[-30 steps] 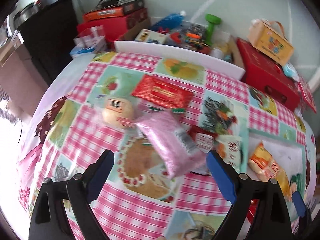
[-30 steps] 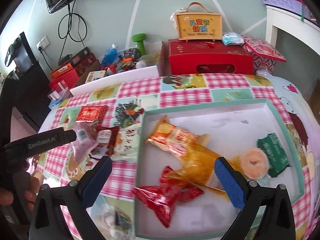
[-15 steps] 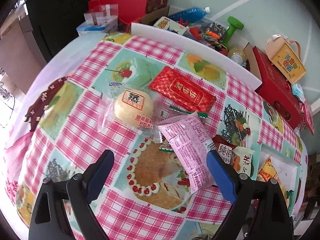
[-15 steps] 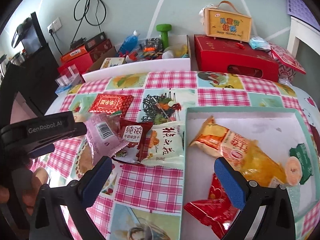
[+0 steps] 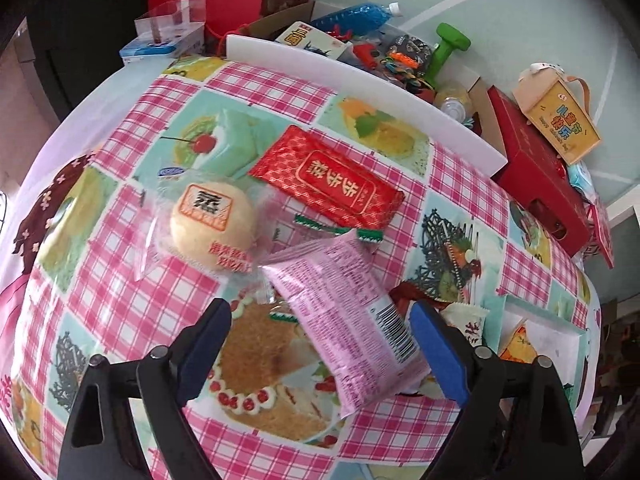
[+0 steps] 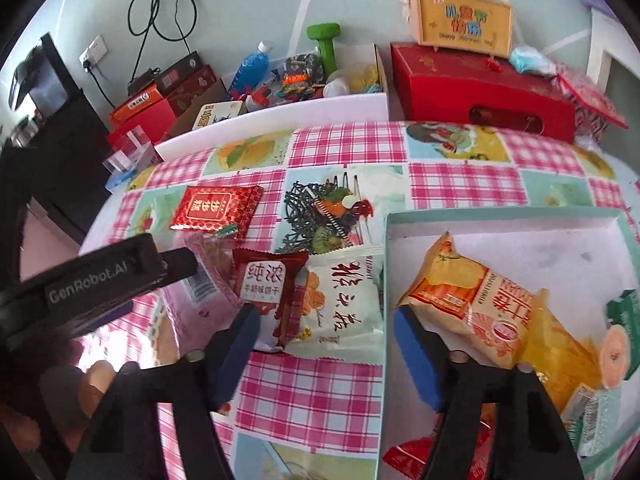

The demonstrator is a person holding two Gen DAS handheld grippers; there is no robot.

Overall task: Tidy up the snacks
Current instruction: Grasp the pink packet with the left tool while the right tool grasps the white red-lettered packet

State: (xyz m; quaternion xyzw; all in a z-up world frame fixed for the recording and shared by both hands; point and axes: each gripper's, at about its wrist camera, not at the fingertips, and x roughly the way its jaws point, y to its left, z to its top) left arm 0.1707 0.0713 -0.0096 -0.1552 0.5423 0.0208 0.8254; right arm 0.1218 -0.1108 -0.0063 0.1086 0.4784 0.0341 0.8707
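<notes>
My left claw (image 5: 320,336) hangs over the bench (image 5: 132,288) with its jaws apart, and they have just been closing a little. The crinkly pink foil snack packet (image 5: 344,320) lies slantwise between the blue pads; its barcode end is next to the right pad (image 5: 436,352), though I cannot tell whether they touch, and the left pad stands clear of it. Just beyond the packet lie a round pale bun in a clear wrapper (image 5: 212,224) and a flat red foil packet with gold lettering (image 5: 328,180).

My right claw (image 6: 324,344) is also apart, its jaws having just been closing, with nothing pressed between them. Between the pads lies the white snack packet with black brush lettering (image 6: 340,300), partly overlapped by a dark red packet with a white label (image 6: 268,284). The right pad sits at the near-left edge of the shallow white tray with a teal rim (image 6: 500,216), close against the orange-and-yellow bag (image 6: 480,304) lying inside it. The pink packet shows at the left of this view (image 6: 188,304), below the black body of the left claw.
</notes>
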